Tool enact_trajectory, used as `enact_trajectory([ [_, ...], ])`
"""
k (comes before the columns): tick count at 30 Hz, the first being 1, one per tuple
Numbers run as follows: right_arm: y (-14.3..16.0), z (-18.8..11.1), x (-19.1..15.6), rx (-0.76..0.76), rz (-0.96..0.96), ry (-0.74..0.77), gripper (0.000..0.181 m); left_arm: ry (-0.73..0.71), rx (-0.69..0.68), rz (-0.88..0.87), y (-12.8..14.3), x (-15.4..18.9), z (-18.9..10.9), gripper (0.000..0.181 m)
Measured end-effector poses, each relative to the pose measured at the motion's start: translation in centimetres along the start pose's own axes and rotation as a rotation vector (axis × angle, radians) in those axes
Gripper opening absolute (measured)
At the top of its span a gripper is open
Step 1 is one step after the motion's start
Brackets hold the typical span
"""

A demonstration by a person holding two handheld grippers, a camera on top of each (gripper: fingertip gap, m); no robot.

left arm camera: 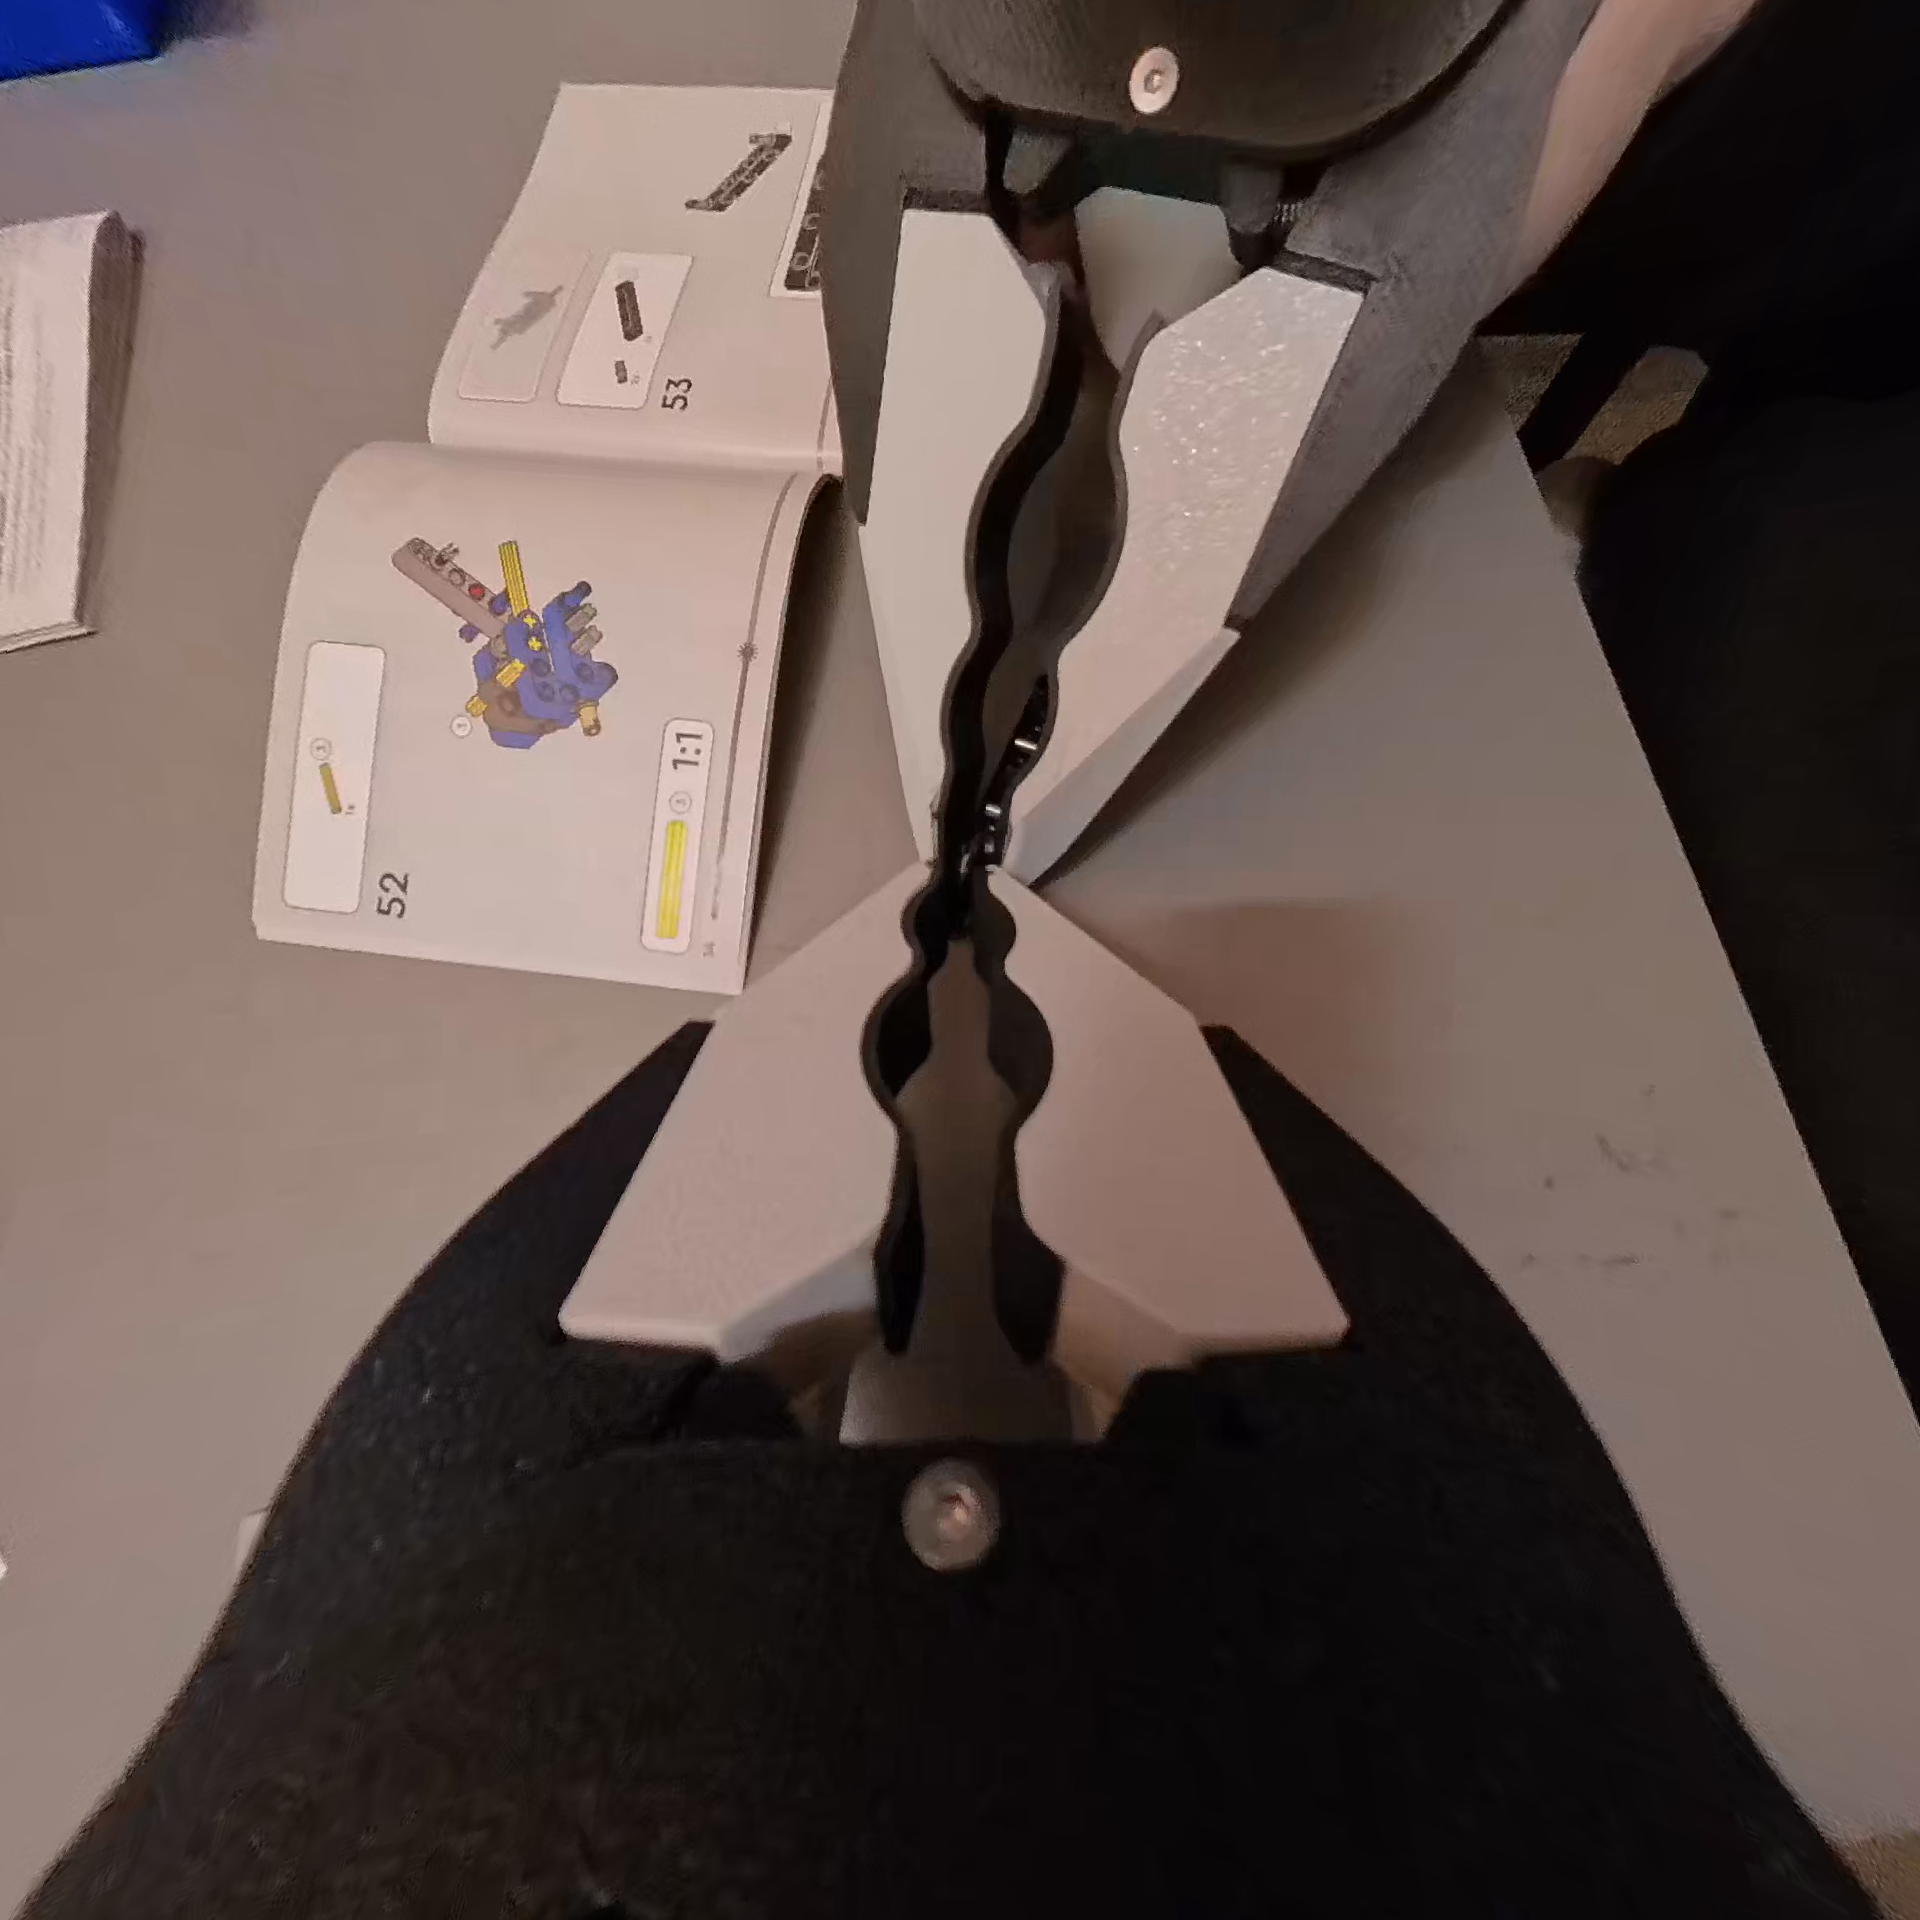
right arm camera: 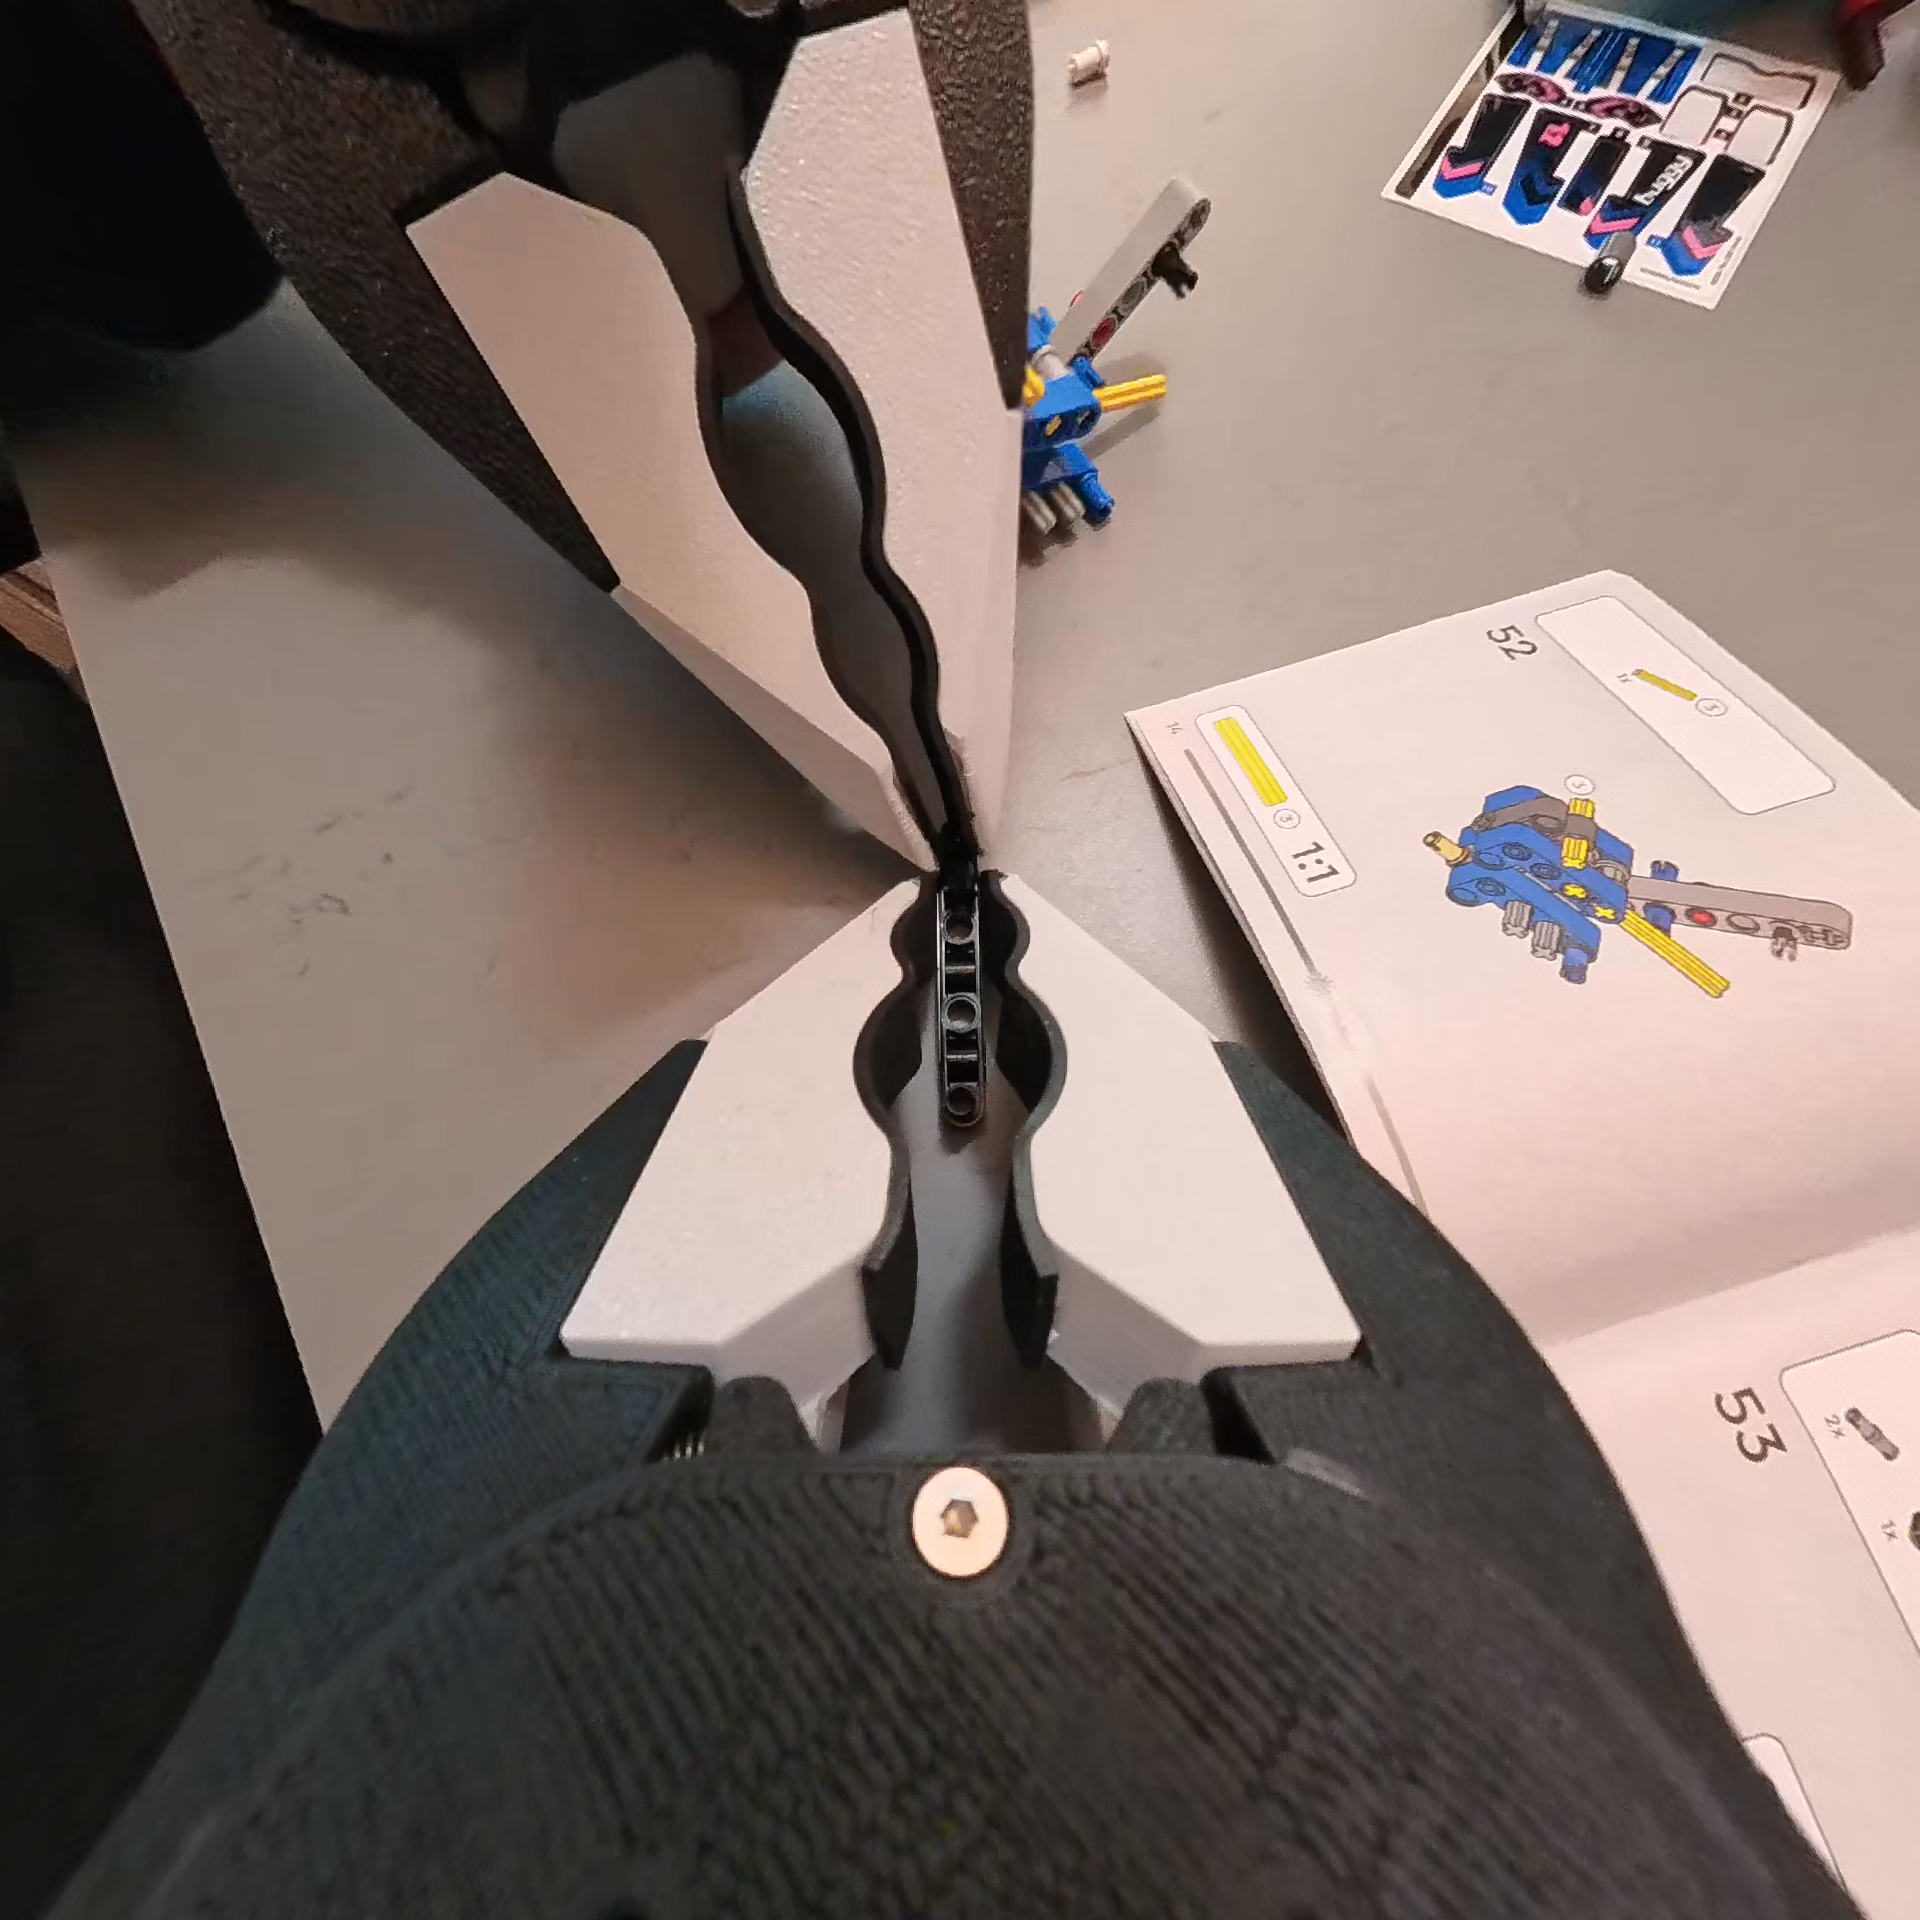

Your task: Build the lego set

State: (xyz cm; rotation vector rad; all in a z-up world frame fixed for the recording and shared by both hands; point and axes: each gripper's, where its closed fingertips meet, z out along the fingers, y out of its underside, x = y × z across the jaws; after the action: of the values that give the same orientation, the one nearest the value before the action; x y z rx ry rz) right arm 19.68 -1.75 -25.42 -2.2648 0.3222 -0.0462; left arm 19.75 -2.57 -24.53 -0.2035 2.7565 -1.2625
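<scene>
My right gripper (right arm camera: 956,881) is shut on a black beam with holes (right arm camera: 961,1013), which lies lengthwise between its fingers. My left gripper (left arm camera: 961,888) is shut and meets the right gripper tip to tip. In the right wrist view the left gripper (right arm camera: 951,831) comes down from the top. In the left wrist view the right gripper (left arm camera: 982,831) comes from the top, with a bit of the black beam (left arm camera: 1027,743) showing. Whether the left tips pinch the beam's end is hidden. The blue partial build (right arm camera: 1070,426) with a grey beam and a yellow axle lies on the table behind.
An open instruction booklet (left arm camera: 520,727) (right arm camera: 1558,1039) lies beside the grippers. A sticker sheet (right arm camera: 1621,156), a small black part (right arm camera: 1605,272) and a small white part (right arm camera: 1088,60) lie farther back. A folded leaflet (left arm camera: 52,416) lies at the left. The table edge (right arm camera: 260,1143) runs close by. The grippers are tip to tip, or close to it.
</scene>
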Motion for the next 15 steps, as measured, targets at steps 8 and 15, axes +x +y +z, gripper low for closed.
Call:
enact_trajectory([
  [8, 0.0, -0.1, 0.0, 0.0, -0.003, -0.012, 0.007, -0.089, -0.005, 0.036, 0.1, -0.3, -1.0, 0.0],
  [15, 0.0, -0.1, -0.1, 0.001, -0.002, -0.017, 0.006, -0.085, 0.013, 0.037, -0.4, 0.0, -1.4, 0.001],
])
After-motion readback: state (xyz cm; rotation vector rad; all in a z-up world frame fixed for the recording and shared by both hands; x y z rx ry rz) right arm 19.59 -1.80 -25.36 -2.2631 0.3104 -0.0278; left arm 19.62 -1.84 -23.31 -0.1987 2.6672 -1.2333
